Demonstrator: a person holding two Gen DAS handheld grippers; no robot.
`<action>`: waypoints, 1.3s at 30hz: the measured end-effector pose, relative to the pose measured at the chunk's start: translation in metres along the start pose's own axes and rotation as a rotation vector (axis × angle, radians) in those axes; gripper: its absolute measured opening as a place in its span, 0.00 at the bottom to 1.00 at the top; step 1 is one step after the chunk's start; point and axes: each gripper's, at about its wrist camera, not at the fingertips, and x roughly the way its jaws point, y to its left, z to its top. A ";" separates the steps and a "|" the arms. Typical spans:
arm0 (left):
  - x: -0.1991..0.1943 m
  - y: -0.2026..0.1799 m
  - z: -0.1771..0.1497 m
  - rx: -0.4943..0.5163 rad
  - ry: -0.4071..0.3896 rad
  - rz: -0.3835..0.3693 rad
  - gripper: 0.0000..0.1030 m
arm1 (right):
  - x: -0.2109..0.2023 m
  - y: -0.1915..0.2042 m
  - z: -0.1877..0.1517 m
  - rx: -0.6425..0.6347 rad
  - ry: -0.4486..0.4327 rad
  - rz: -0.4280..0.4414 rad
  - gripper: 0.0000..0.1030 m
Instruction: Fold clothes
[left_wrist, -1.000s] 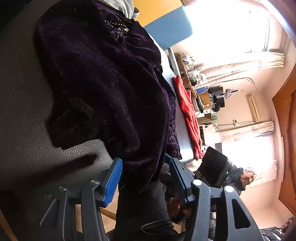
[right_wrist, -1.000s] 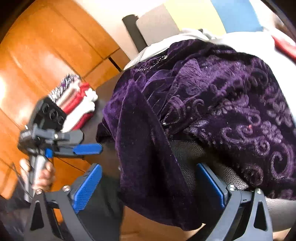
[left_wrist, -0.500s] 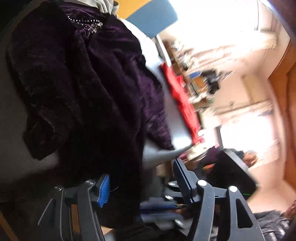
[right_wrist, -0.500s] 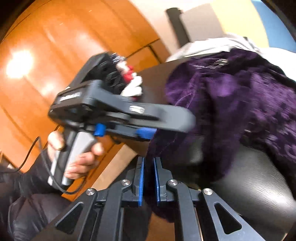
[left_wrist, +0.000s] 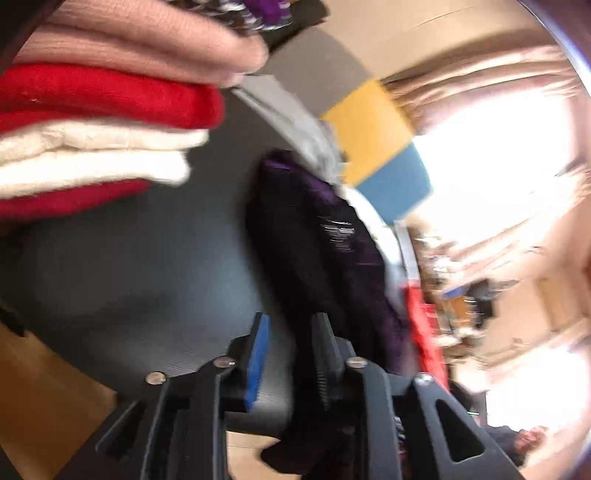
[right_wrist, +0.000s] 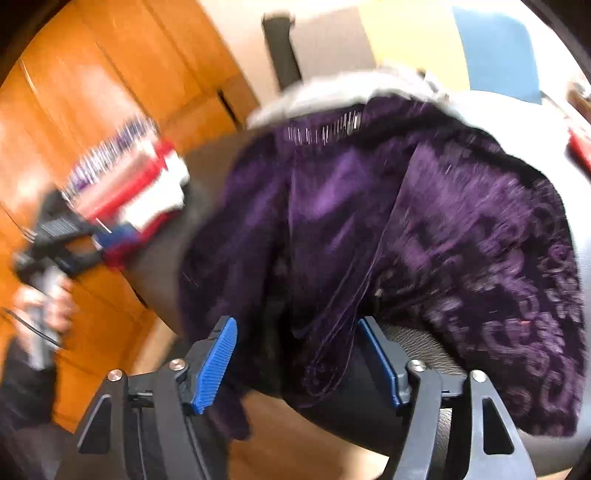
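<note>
On the black table (right_wrist: 417, 339): purple velvet garment (right_wrist: 424, 221), hem draped over the near edge.
Left gripper (left_wrist: 291, 347): jaws just closing, part-open; grip unclear through blur.
Right gripper (right_wrist: 297, 354): jaws just opening, released, straddling a hanging fold.
Far left: folded sweater stack (left_wrist: 92, 122).

The dark, leather-textured table surface (left_wrist: 122, 266) carries a crumpled purple velvet garment (right_wrist: 424, 236) and, near one edge, a stack of folded red, white and pink knitwear (left_wrist: 92, 122).
</note>
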 end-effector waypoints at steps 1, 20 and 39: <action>0.001 -0.004 -0.003 0.011 0.018 -0.033 0.33 | 0.007 0.007 0.000 -0.025 0.008 -0.003 0.40; 0.050 -0.019 0.033 0.120 0.013 0.229 0.07 | -0.233 -0.199 0.131 0.492 -0.778 -0.372 0.21; 0.036 -0.031 -0.034 0.380 0.062 0.247 0.50 | -0.051 -0.106 -0.039 0.076 -0.051 -0.184 0.67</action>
